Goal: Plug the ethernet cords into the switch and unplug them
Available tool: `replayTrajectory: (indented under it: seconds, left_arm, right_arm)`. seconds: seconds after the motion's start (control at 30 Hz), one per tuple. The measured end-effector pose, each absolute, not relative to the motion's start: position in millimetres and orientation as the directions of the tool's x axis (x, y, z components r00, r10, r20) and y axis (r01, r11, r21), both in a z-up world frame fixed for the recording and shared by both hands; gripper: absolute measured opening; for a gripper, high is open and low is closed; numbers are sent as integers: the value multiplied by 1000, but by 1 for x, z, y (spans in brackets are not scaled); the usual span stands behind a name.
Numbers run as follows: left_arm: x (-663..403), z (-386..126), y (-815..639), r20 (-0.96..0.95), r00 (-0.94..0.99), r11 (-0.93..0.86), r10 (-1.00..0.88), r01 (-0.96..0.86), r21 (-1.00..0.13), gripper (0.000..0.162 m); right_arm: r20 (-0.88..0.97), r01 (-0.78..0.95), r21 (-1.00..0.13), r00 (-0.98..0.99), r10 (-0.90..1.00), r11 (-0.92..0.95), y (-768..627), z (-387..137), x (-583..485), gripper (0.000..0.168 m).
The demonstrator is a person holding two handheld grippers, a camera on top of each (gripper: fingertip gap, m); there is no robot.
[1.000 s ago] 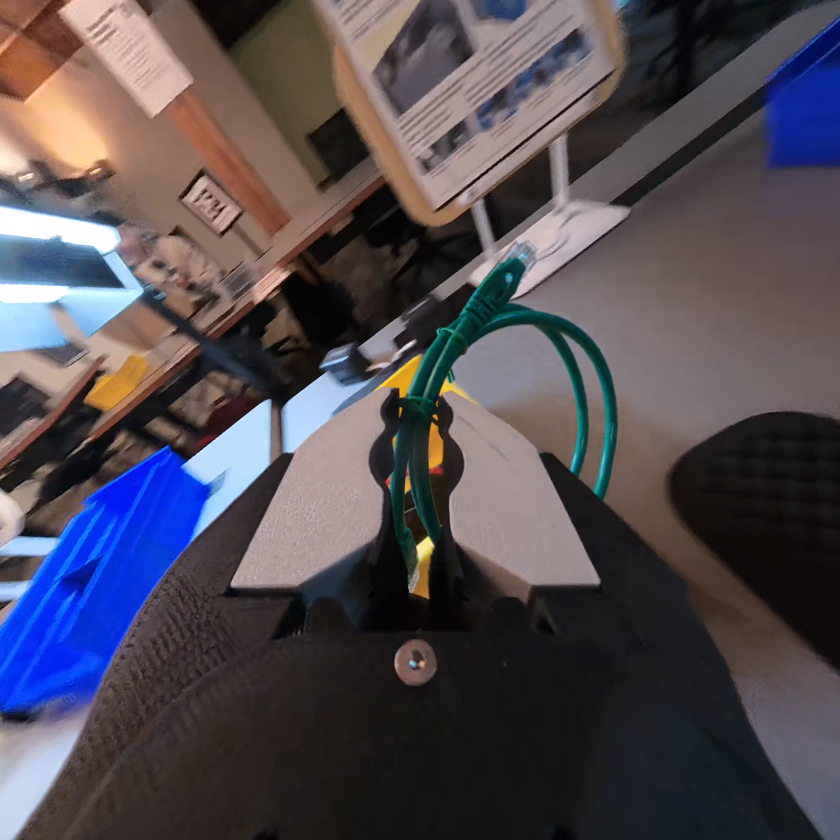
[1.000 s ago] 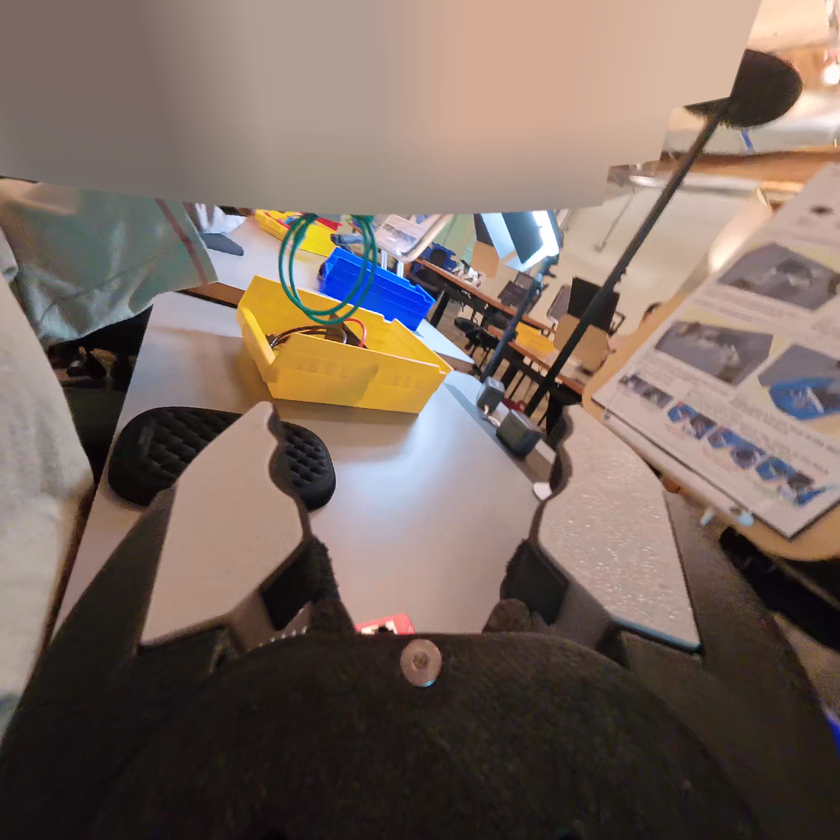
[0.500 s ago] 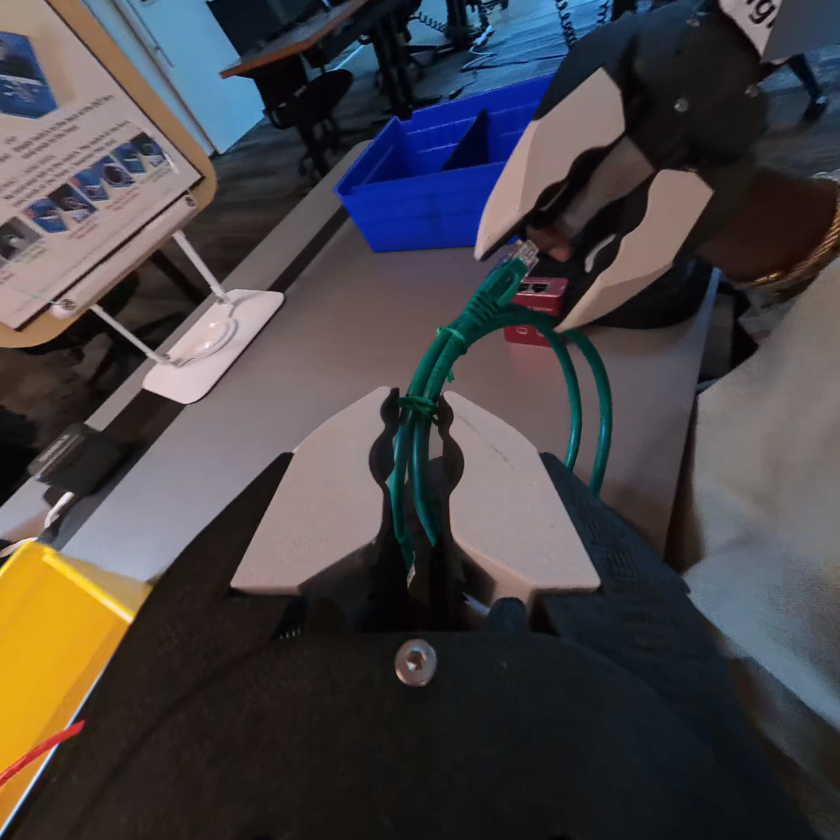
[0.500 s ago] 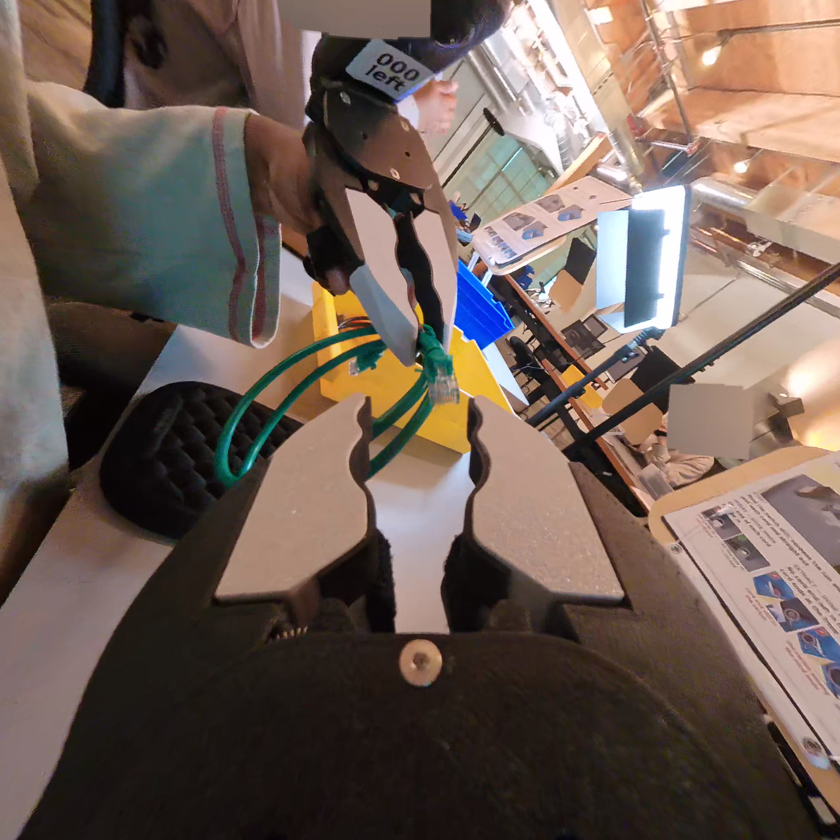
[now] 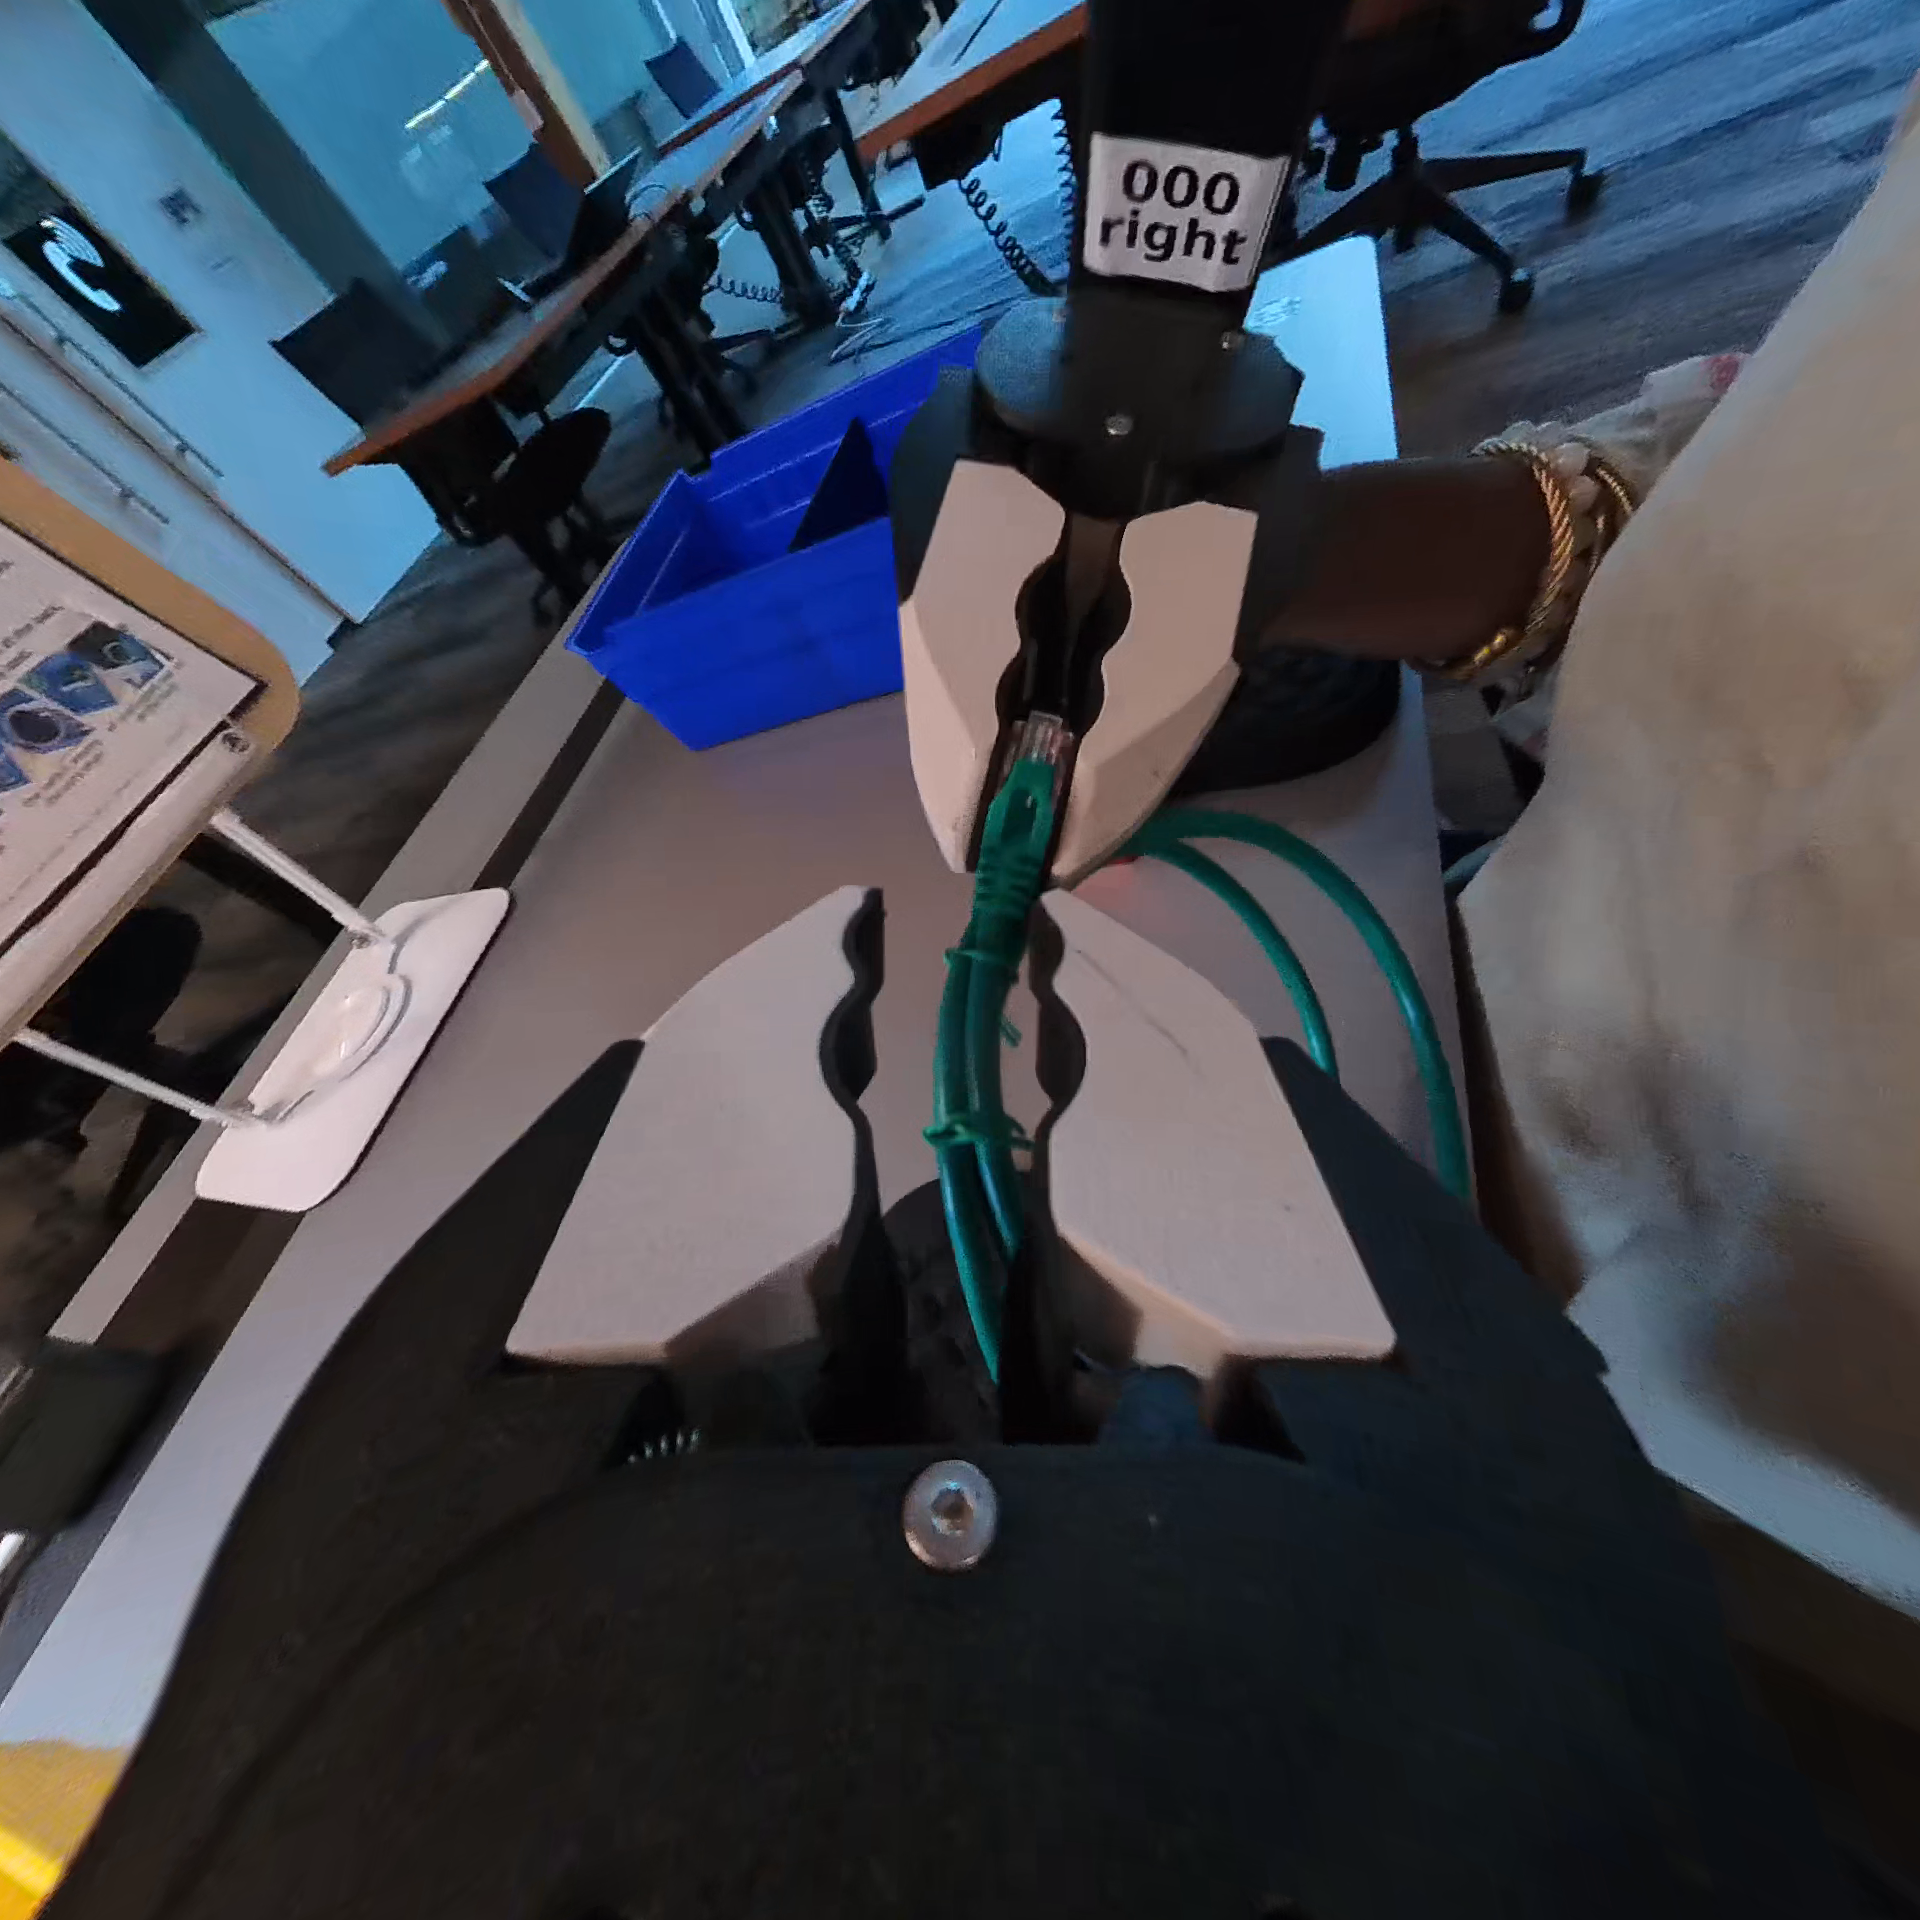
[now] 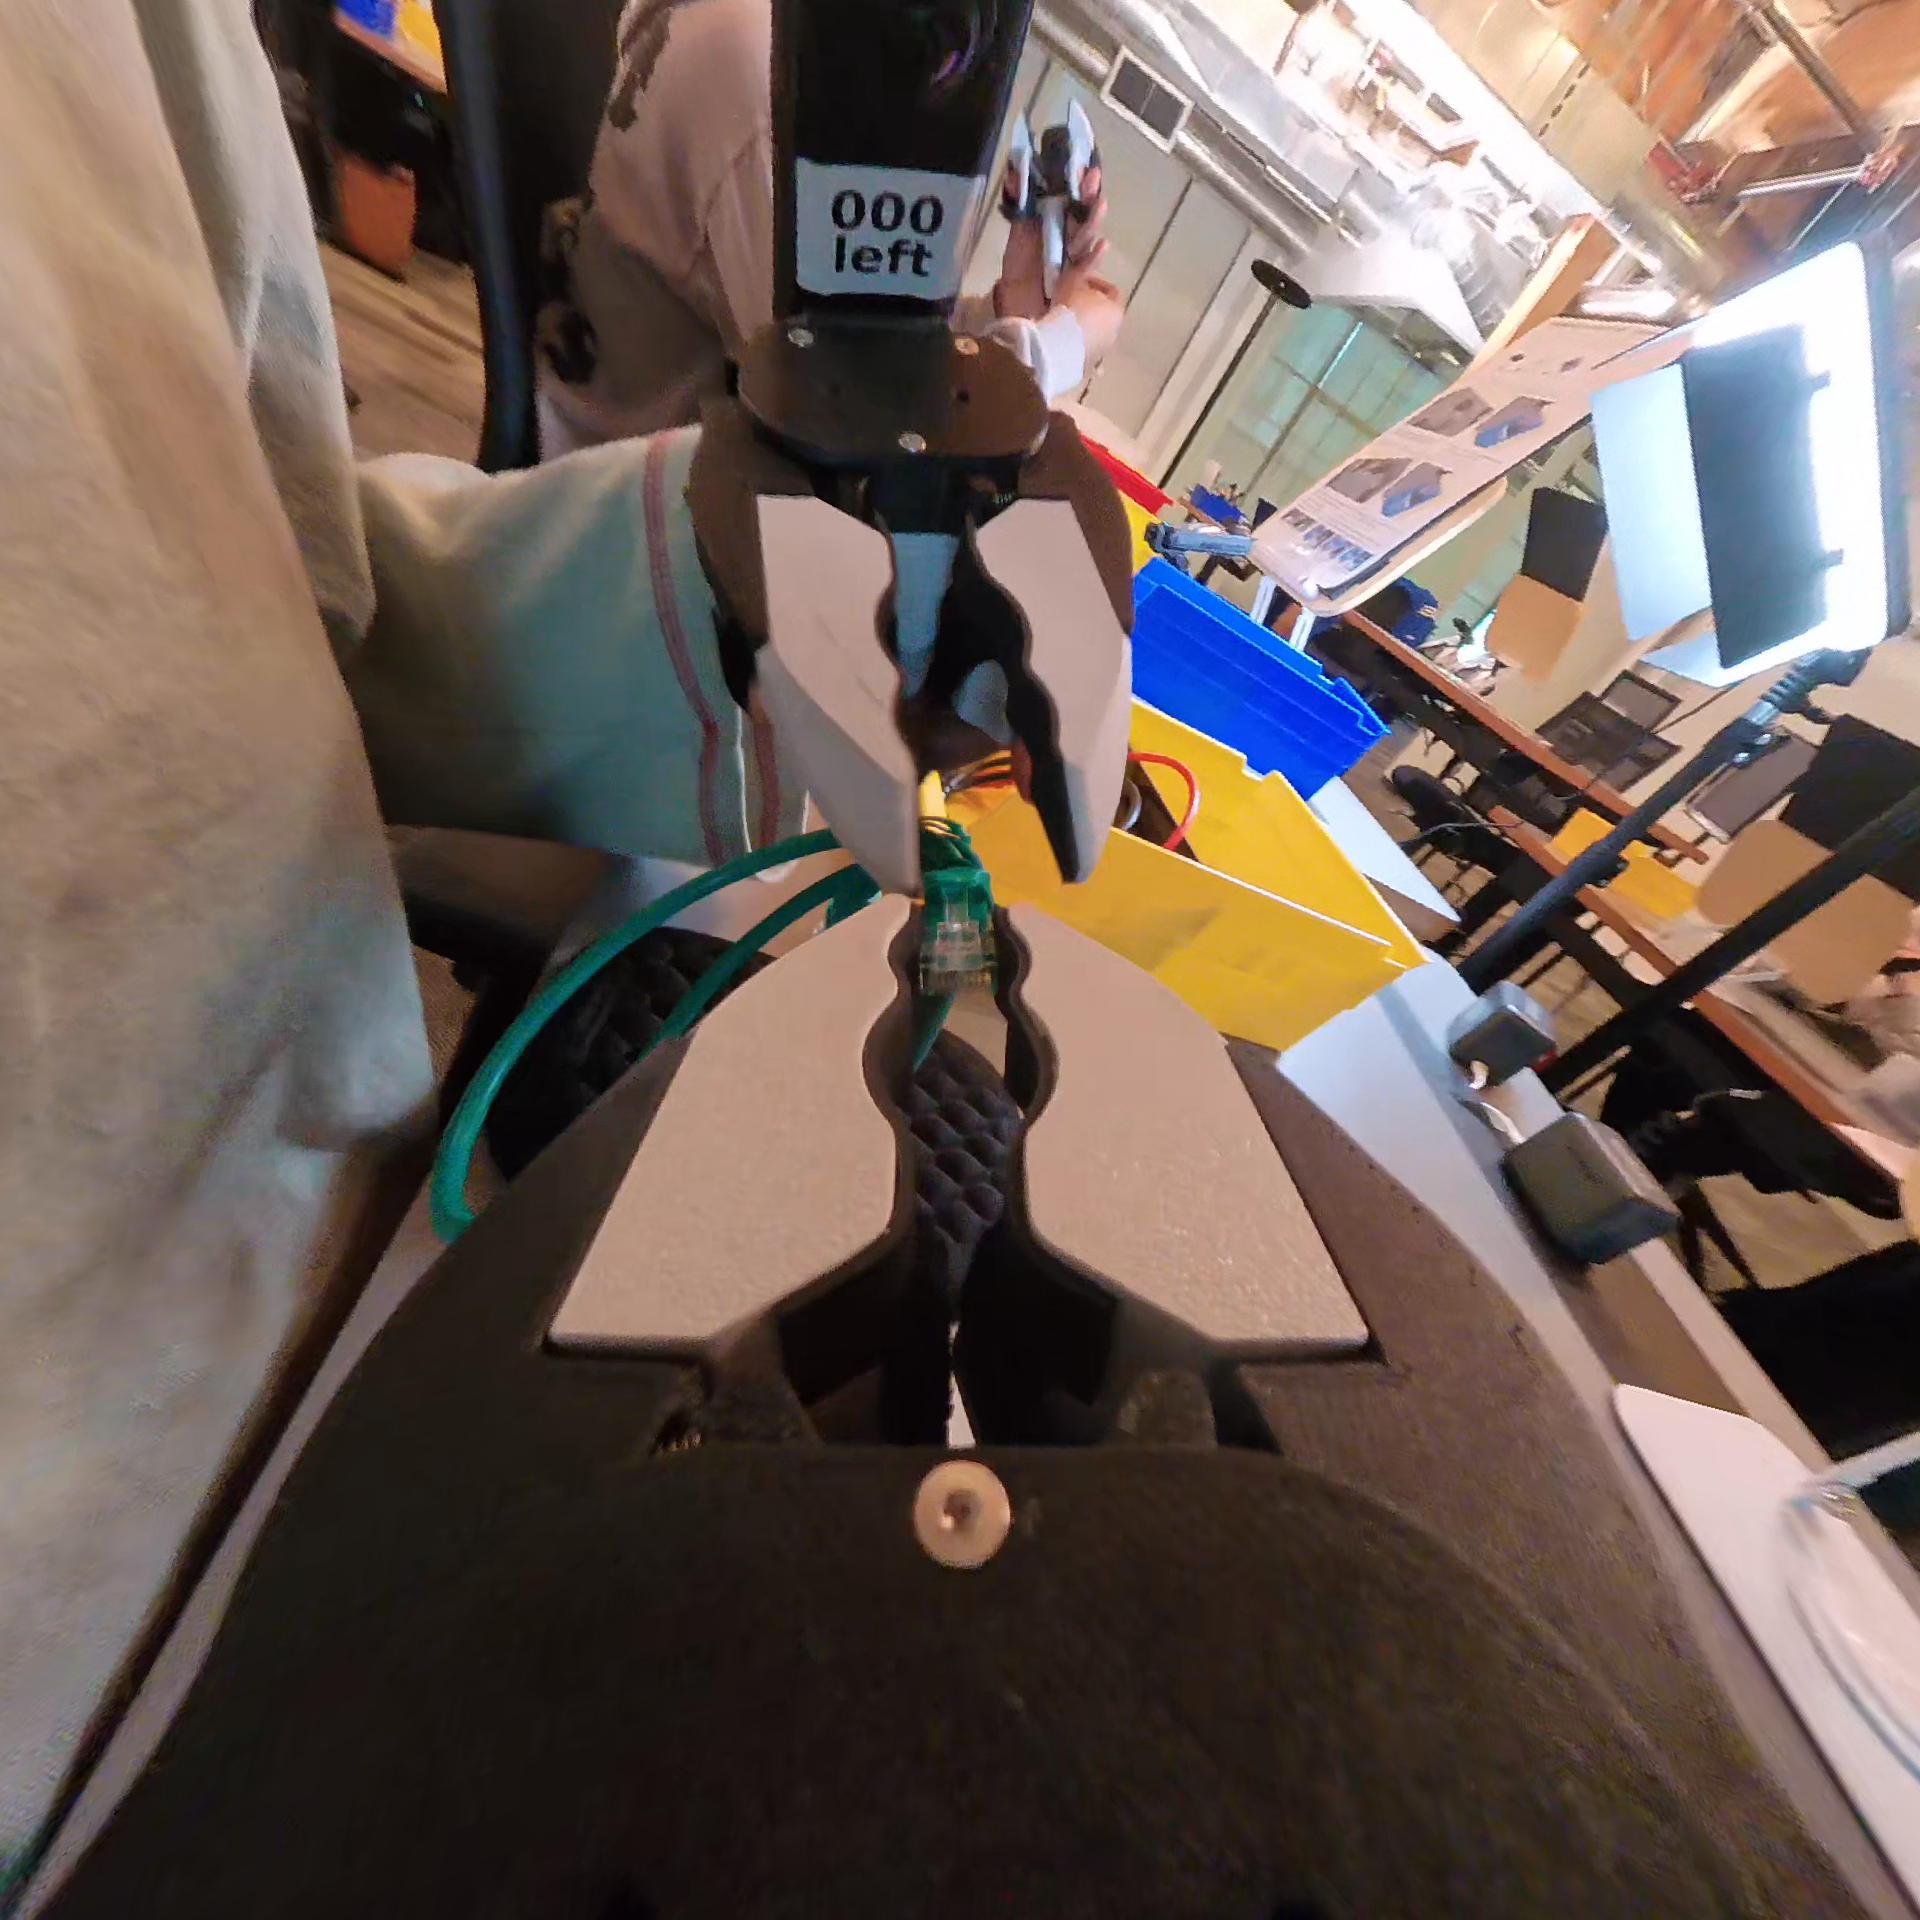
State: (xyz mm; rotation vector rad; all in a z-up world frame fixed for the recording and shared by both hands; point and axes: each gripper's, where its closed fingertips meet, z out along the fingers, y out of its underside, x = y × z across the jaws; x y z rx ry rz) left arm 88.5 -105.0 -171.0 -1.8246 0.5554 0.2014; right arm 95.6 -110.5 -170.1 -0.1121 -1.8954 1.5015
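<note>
A coiled green ethernet cord (image 5: 1382, 997), tied with twist ties, hangs above the grey table (image 5: 665, 831). My right gripper (image 6: 961, 914) is shut on the cord's clear plug (image 6: 956, 951). The left wrist view shows the same grip, the right gripper (image 5: 1023, 831) pinching the plug (image 5: 1042, 743). My left gripper (image 5: 956, 899) is open. The cord runs between its fingers close to the right one, and the left pad stands clear of it. In the right wrist view the left gripper (image 6: 982, 873) faces mine with its fingers apart. A sliver of red (image 5: 1120, 864) shows under the right gripper's tip.
A blue bin (image 5: 748, 613) stands at the table's far edge. A yellow bin (image 6: 1247, 883) holds red and other wires. A black textured pad (image 6: 623, 1008) lies under the cord's loop. A white stand base (image 5: 353, 1039) and small dark adapters (image 6: 1579, 1184) sit near the edges. Both grippers' tips are close together, under 4 cm apart.
My right gripper went from wide open to shut on the green cord's plug. My left gripper, which was shut on the cord, has opened off it. Both grippers now face each other closely.
</note>
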Motion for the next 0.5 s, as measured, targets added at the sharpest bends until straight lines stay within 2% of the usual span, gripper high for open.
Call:
replayTrajectory:
  seconds: [0.1, 0.5]
  left_arm:
    - [96, -175, -103, -411, 856, -207, -315, -484, -850, 10]
    - [104, -185, -113, -359, 847, -255, -392, -475, -842, 6]
  right_arm:
    - [429, -329, -902, -758, 491, 279, -108, -169, 96, 13]
    - [400, -302, -912, -808, 433, 279, -106, -175, 110, 13]
